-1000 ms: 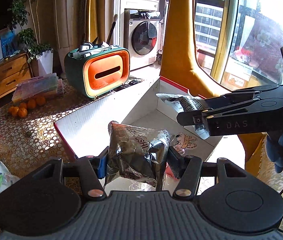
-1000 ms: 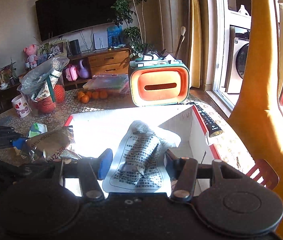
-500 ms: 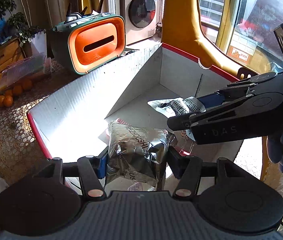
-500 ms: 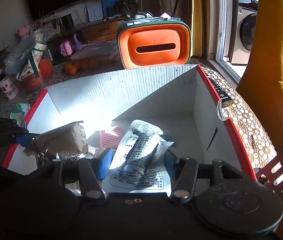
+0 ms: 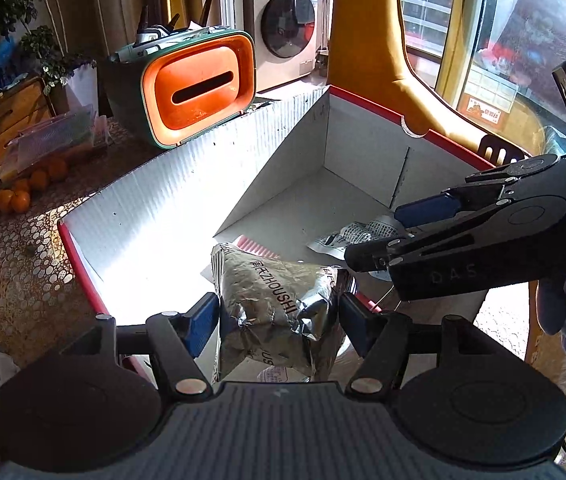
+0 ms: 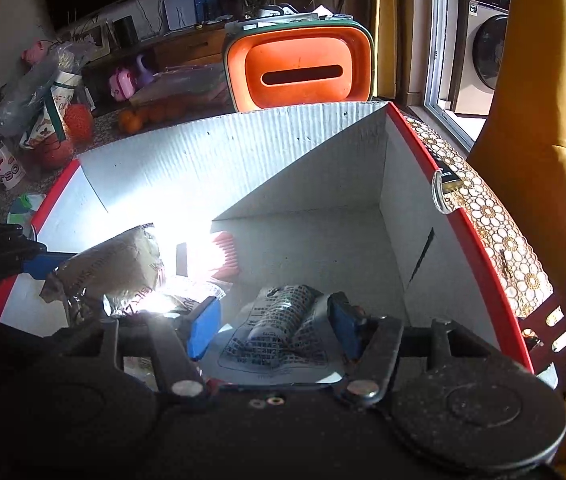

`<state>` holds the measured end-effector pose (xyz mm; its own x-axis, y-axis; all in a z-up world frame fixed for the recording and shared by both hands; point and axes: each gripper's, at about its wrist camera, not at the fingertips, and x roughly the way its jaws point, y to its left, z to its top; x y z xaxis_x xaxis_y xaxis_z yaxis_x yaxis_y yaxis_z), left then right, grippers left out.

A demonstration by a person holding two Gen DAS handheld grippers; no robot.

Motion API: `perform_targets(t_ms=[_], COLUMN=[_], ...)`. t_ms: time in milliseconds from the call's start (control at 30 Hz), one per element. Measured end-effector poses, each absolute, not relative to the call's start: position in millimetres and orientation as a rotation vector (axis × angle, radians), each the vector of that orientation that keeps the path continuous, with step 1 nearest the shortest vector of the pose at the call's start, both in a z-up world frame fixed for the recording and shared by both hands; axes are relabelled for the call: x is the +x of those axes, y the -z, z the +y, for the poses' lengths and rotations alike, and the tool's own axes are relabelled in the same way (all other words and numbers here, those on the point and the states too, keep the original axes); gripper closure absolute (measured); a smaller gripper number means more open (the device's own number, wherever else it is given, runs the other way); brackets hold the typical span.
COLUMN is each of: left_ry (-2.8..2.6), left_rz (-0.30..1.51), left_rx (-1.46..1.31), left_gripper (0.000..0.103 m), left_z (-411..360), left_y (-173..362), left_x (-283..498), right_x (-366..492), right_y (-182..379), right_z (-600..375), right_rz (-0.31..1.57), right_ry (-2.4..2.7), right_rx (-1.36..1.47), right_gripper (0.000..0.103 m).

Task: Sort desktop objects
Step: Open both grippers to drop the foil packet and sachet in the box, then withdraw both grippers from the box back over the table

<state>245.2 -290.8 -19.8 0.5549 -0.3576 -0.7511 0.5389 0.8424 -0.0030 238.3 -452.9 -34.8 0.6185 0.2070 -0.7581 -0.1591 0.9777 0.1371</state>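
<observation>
While both claws are hanging over the red-rimmed white box (image 5: 367,98), the left claw (image 5: 279,316), jaws just widening, is standing loose around the silver foil bag (image 5: 275,304). Rightward, the right claw (image 6: 269,322), also just widening, is straddling the printed flat packet (image 6: 279,336) lying on the box floor.

A: What sits between the right gripper's (image 6: 273,326) blue pads?

B: A flat printed sachet (image 6: 279,330), lying inside the red-rimmed white cardboard box (image 6: 407,208). The jaws have just been opening; both pads stand clear of it.

A: And at the left?

B: A crinkled foil packet (image 6: 111,270) by another blue pad.
</observation>
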Motion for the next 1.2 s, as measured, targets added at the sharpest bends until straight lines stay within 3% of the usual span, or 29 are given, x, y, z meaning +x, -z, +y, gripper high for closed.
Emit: perform_targets(t_ms=[700,1200], left_ry=[0.560,0.519], left_rz=[0.662,0.583], left_rx=[0.106,0.084], left_gripper=[0.031,0.031], left_z=[-243.8,-187.8], left_y=[-35.3,-58.3], left_x=[186.1,137.3], right_x=[200.0,156.9], right_y=[-12.0,-46.9], right_z=[-433.7,-392.7], right_rz=[0.772,0.689], right_ry=[-0.239,-0.297], right_rx=[0.057,0.088], right_gripper=[0.024,0.018])
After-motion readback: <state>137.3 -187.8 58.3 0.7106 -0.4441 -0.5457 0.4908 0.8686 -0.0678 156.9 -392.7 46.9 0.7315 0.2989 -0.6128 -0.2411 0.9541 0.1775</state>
